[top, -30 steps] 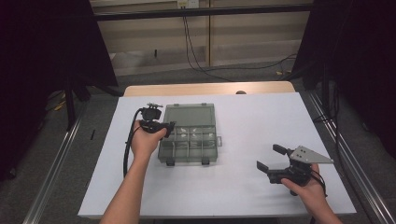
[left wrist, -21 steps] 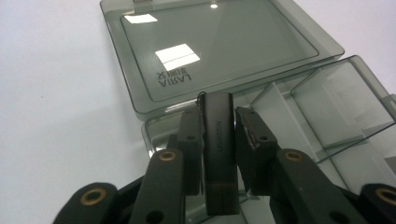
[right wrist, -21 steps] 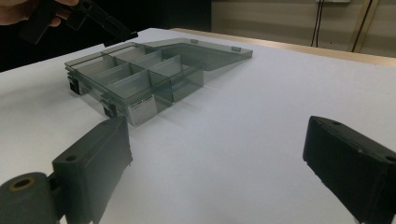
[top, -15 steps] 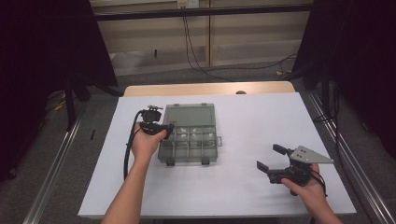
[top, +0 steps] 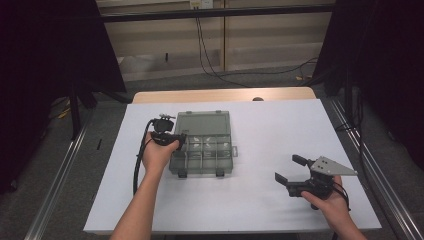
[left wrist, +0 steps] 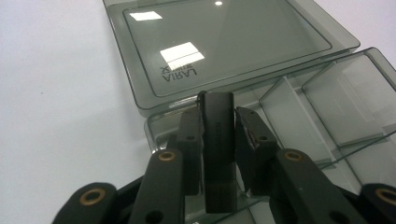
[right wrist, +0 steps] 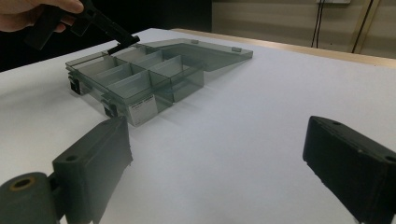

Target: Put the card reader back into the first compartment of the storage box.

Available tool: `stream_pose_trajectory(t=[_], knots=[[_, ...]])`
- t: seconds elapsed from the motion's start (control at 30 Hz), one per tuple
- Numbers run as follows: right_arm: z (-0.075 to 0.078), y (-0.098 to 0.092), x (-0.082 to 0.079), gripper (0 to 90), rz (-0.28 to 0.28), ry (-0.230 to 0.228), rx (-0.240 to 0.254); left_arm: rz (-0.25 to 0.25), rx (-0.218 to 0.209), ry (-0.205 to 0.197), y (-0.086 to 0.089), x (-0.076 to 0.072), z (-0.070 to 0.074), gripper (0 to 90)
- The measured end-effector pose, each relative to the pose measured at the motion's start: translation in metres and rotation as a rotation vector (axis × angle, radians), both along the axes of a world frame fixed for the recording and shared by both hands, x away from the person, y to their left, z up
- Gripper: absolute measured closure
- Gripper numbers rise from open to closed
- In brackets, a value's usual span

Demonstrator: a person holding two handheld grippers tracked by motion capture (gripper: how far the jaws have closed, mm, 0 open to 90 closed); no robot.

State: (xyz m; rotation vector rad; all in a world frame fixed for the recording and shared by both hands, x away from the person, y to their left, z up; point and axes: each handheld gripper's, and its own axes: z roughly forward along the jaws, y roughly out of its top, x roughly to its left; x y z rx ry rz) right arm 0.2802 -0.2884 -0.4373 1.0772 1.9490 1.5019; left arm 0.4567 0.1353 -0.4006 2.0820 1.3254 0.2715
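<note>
The jaws of the left gripper [left wrist: 218,140] stand narrow, clamped on a small black block [left wrist: 218,135] that rises upright between the pads; those of the right gripper [right wrist: 219,163] stand wide with nothing between them.

In the high view the left gripper [top: 170,139] sits at the box's 9 o'clock edge, its nose pointing toward 3 o'clock over the left-hand compartments. The left hand [top: 157,155] wraps the body from below, the forearm running down toward 6 o'clock, and a black cable [top: 136,167] loops along its left side. The clear organizer box [top: 202,150] lies on the white table [top: 260,210] a little left of centre, its lid [top: 205,121] folded flat toward 12 o'clock. From the left gripper view the block hangs over the corner compartment beside the lid's hinge line; whether it touches the box wall I cannot tell.

The right gripper [top: 292,170] lies well apart from the box, at its 4 o'clock, close over the table with its jaws facing 10 o'clock. The right hand [top: 327,200] holds it from behind, and the grey three-cornered plate [top: 332,166] sits on top.
</note>
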Motion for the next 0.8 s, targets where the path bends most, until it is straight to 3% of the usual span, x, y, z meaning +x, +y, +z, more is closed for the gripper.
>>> stream_pose_trajectory(t=[0.33, 0.8], knots=[[0.000, 0.000, 0.000, 7.3, 0.000, 0.000, 0.001, -0.002, 0.010, 0.002, 0.000, -0.001, -0.004, 72.5], [0.000, 0.001, 0.001, 7.2, -0.001, -0.001, -0.003, -0.002, -0.019, -0.043, 0.010, -0.007, 0.009, 49.1]])
